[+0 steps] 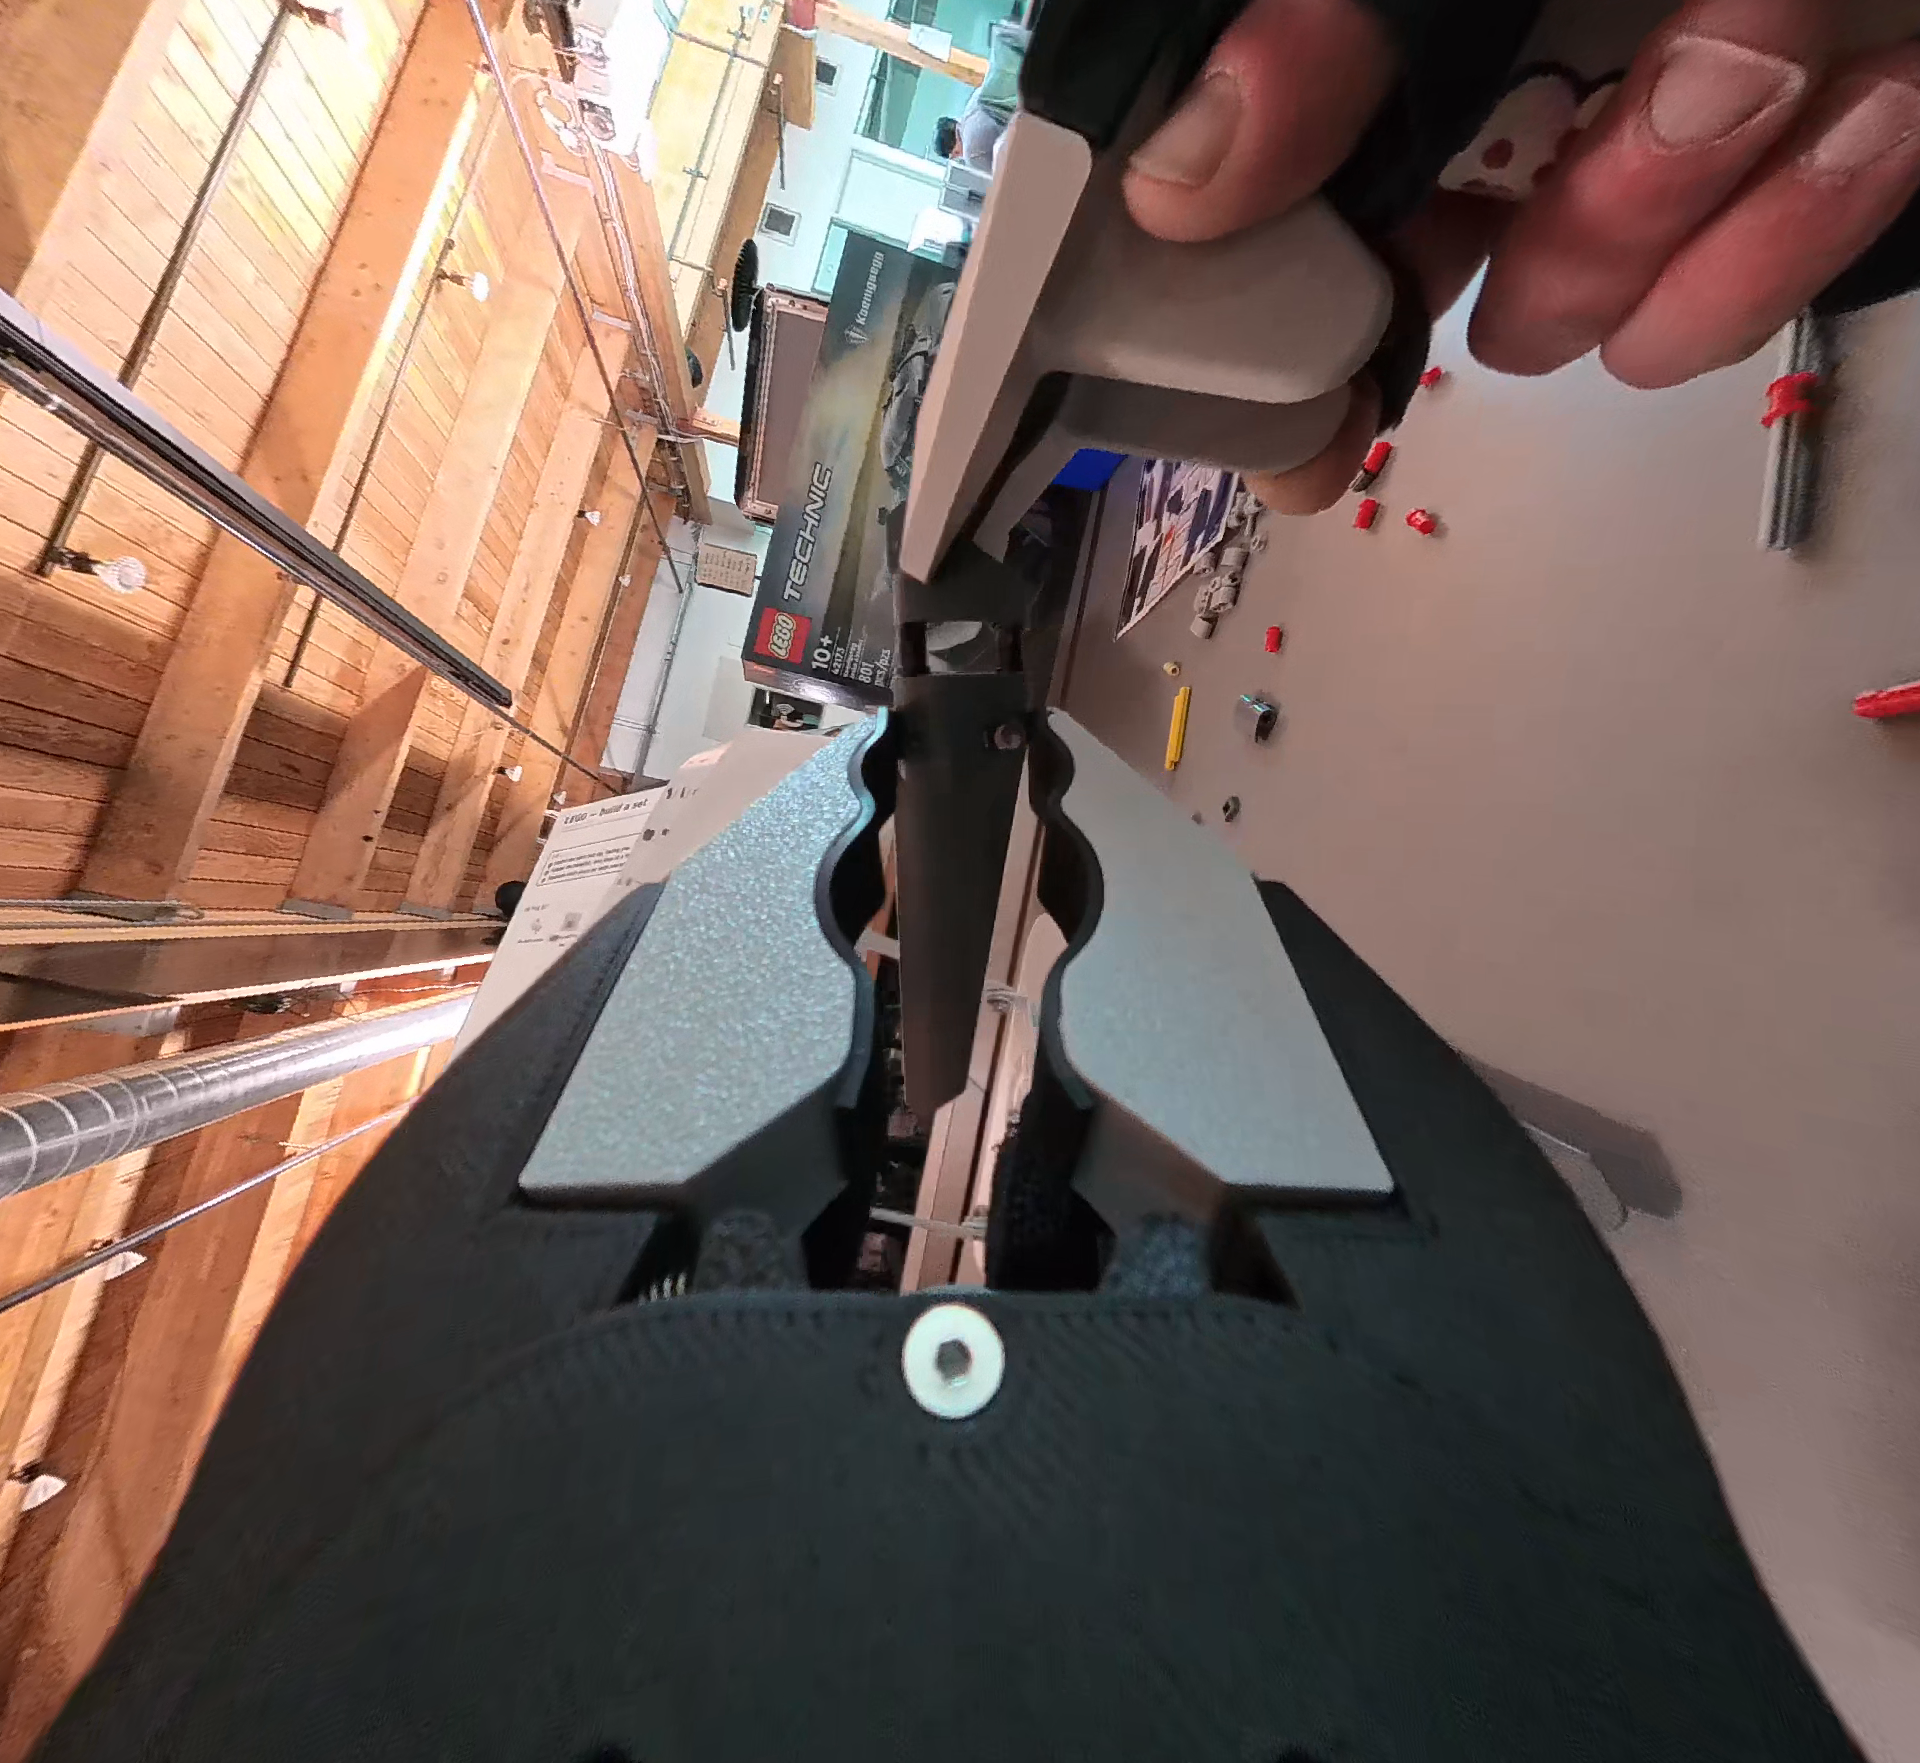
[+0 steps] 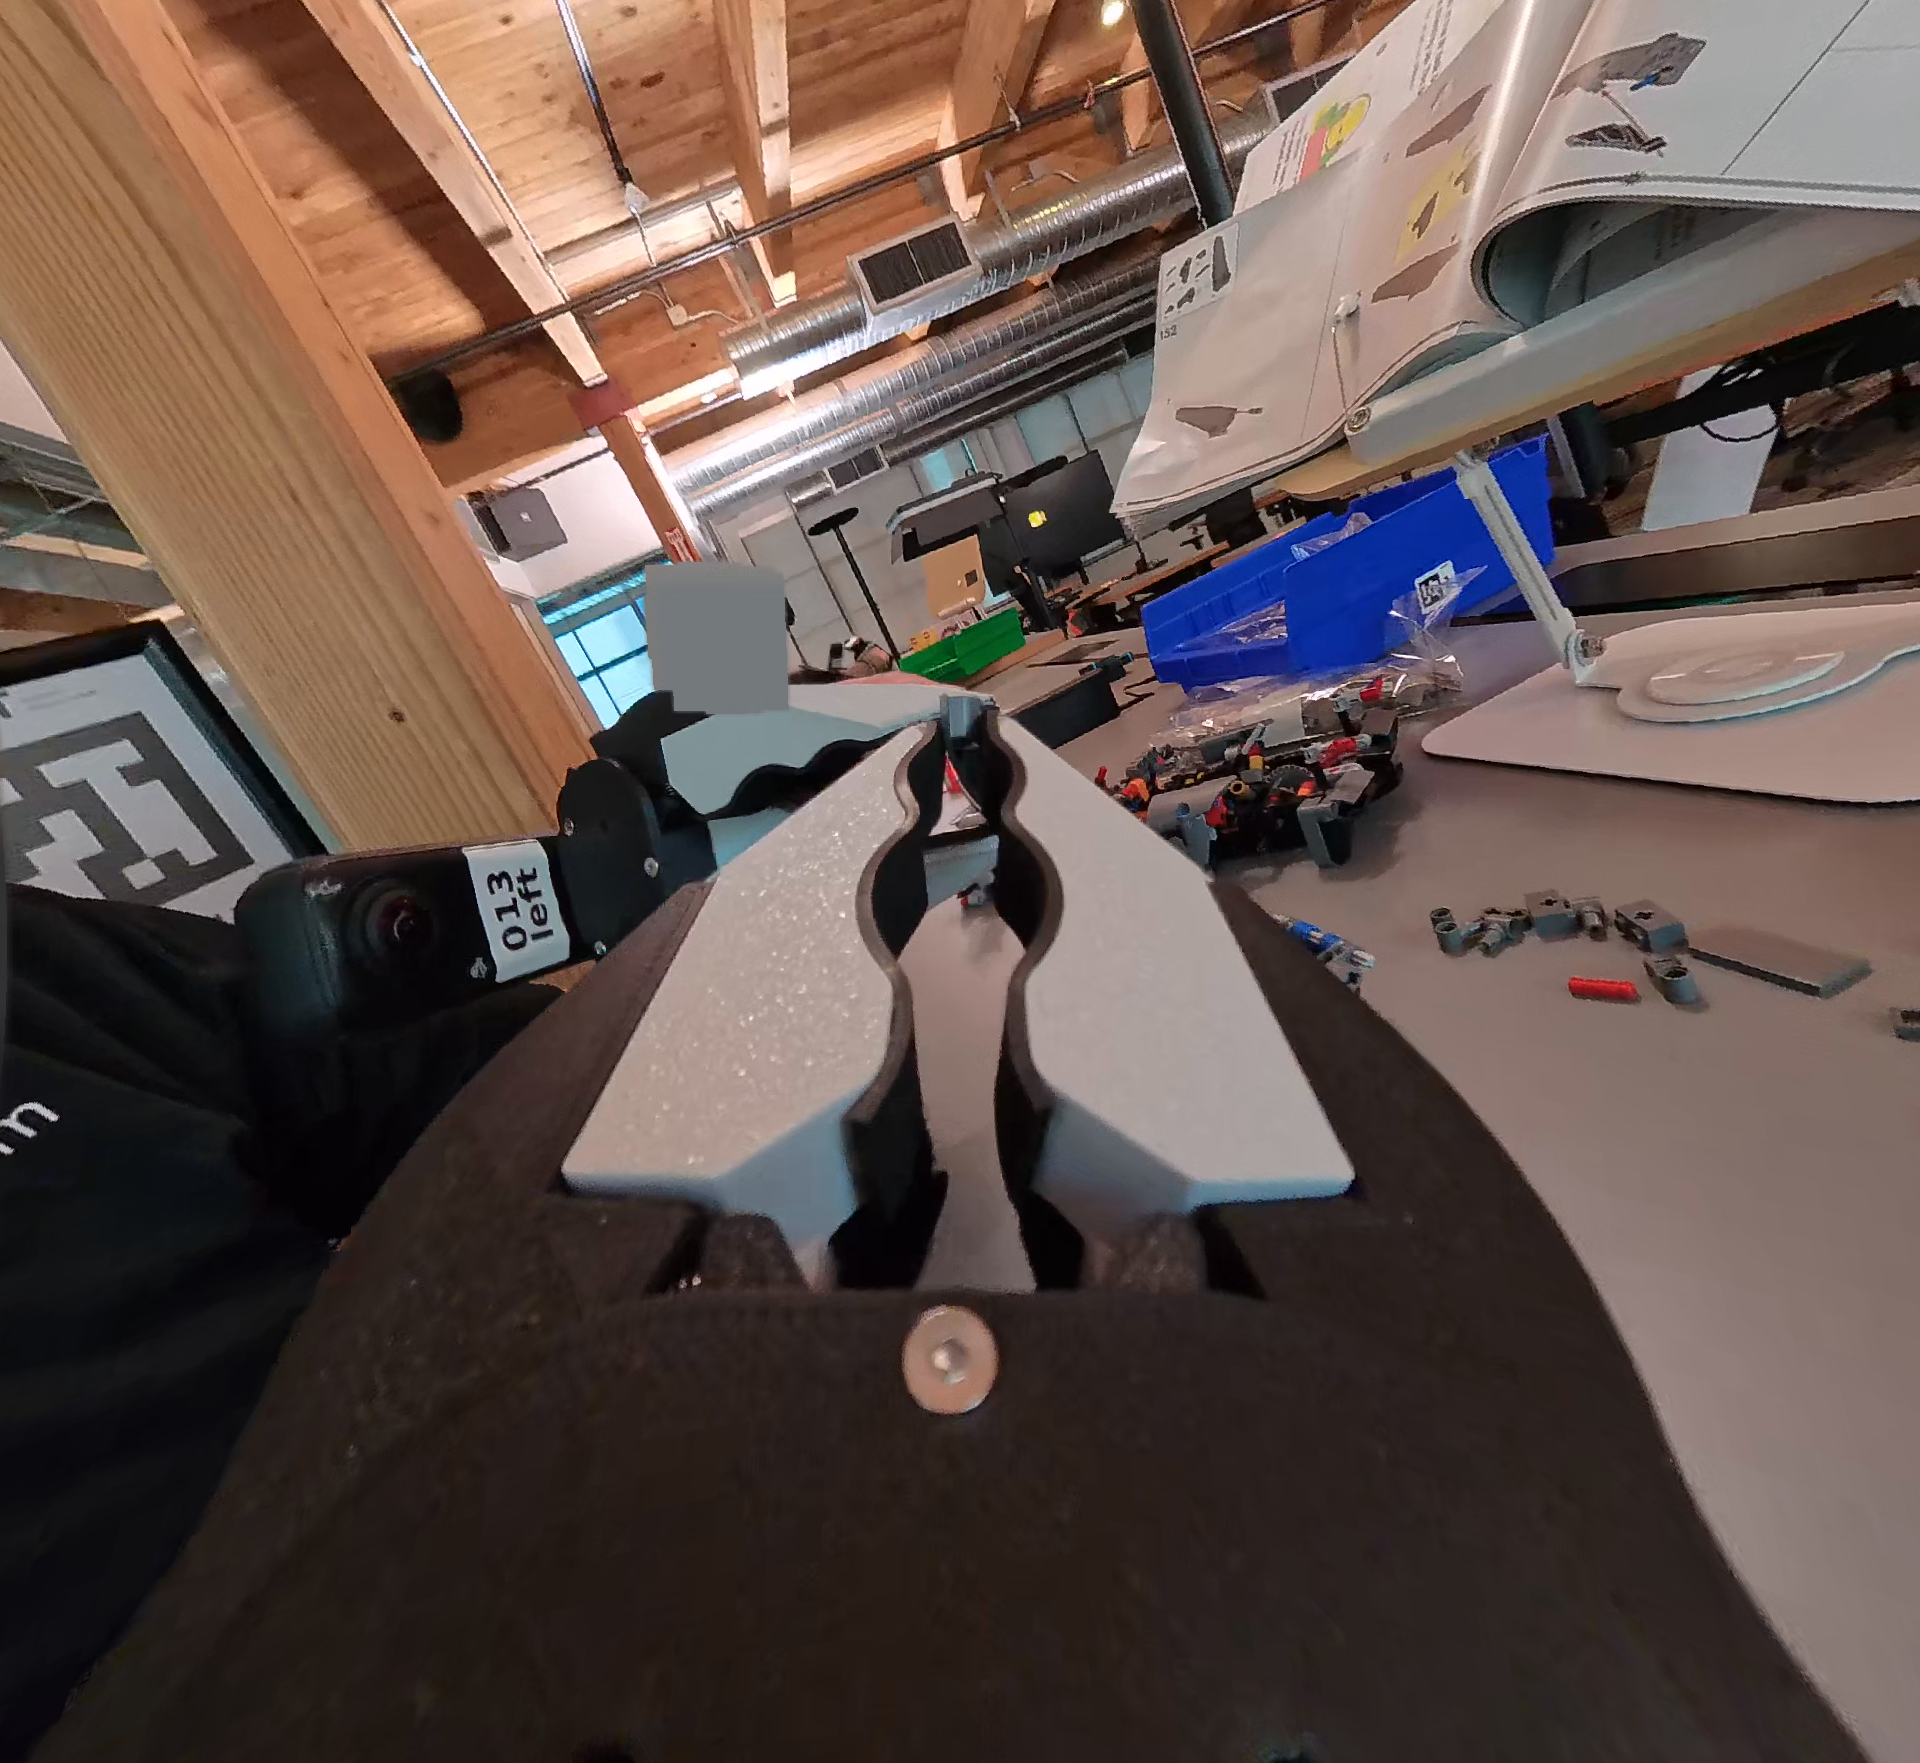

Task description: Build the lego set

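Much of the build is already together, judging by the dark, partly built chassis (image 2: 1262, 794) that sits on the grey desk (image 2: 1558, 1142) in front of a clear bag of parts (image 2: 1320, 711) and two blue bins (image 2: 1340, 596), yet a good deal looks left. Loose pieces lie spread over the desk: a cluster of small grey connectors (image 2: 1558, 924), a flat grey plate (image 2: 1777, 970) and a red pin (image 2: 1602, 988) near the right edge in the right wrist view, and in the left wrist view more red pins (image 1: 1392, 508), a yellow beam (image 1: 1177, 726) and a grey axle with a red bush (image 1: 1792, 435). An instruction booklet (image 2: 1475, 186) stands open on a stand at the far side, and the set's box (image 1: 831, 560) stands at the back. The left tongs (image 1: 961, 747) are nearly closed on a long, dark, tapering panel (image 1: 951, 903), held on edge between the fingers. The right tongs (image 2: 964, 734) are also almost closed, pinching a small grey piece (image 2: 961, 711) at the very tip, with something red just below it; what exactly it is I cannot tell. In the left wrist view those right tongs meet the far end of the panel, so the step in hand seems to be fitting a small part onto this panel, a sub-assembly not yet joined to the chassis.
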A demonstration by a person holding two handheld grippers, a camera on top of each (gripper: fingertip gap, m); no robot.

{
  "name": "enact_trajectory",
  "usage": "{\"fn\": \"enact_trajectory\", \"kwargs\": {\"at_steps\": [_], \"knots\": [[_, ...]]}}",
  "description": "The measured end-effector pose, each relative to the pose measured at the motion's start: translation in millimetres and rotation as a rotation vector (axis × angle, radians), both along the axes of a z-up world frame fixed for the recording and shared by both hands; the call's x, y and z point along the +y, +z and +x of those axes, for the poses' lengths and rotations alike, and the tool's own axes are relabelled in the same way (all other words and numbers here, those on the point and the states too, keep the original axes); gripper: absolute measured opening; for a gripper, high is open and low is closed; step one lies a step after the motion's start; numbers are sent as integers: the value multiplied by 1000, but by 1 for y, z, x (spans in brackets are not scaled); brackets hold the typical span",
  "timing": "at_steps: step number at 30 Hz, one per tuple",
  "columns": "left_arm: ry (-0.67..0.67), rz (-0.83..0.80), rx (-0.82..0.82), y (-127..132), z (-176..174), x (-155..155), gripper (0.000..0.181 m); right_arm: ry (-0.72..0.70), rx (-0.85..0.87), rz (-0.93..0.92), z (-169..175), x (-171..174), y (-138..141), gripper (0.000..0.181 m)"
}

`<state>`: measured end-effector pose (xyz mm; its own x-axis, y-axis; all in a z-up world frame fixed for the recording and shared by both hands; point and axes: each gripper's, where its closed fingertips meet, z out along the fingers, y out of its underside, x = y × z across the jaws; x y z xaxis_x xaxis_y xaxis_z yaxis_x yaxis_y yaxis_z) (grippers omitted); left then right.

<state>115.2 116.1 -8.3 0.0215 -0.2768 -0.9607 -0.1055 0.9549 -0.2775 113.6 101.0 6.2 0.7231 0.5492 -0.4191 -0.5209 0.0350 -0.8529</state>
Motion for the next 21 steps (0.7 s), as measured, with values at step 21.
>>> {"fn": "enact_trajectory", "kwargs": {"at_steps": [21], "knots": [[63,-25,-44,13,4,1,21,-157,-98,81,4,2,10,3]]}}
